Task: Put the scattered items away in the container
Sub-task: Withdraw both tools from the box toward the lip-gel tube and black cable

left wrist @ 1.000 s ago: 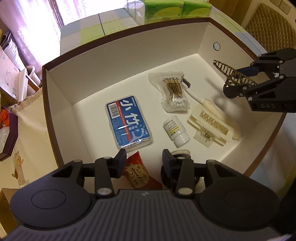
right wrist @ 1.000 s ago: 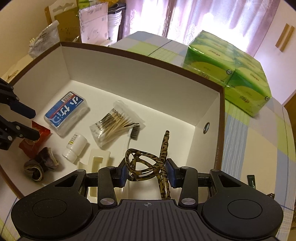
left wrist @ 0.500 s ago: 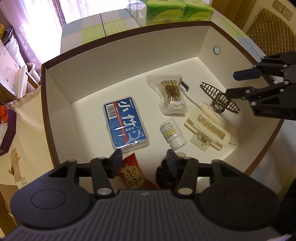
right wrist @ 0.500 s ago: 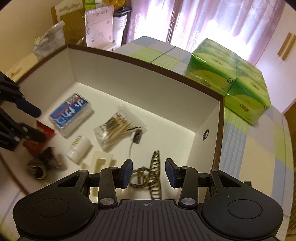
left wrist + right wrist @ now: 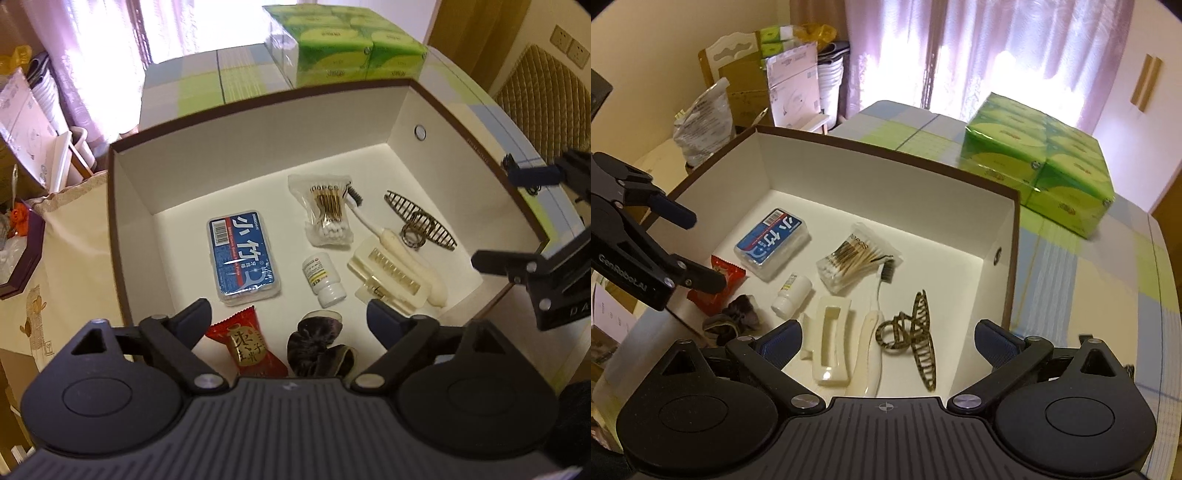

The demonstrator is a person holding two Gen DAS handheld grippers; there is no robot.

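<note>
My right gripper (image 5: pixel 888 338) has let go of the hair clip (image 5: pixel 916 341), which now lies in the box (image 5: pixel 886 162) beside the toothbrush (image 5: pixel 873 332). Both my grippers, the left gripper (image 5: pixel 288 319) too, hang spread wide and empty above the box.

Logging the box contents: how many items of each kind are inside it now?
Hair clips, one leopard-print and one cream: 2
Blue floss-pick case: 1
Cotton swab bag: 1
White toothbrush: 1
White pill bottle: 1
Red snack packet: 1
Dark scrunchie: 1
Total: 8

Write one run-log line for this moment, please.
left gripper: open, empty | right gripper: open, empty | hair claw: lying in box
</note>
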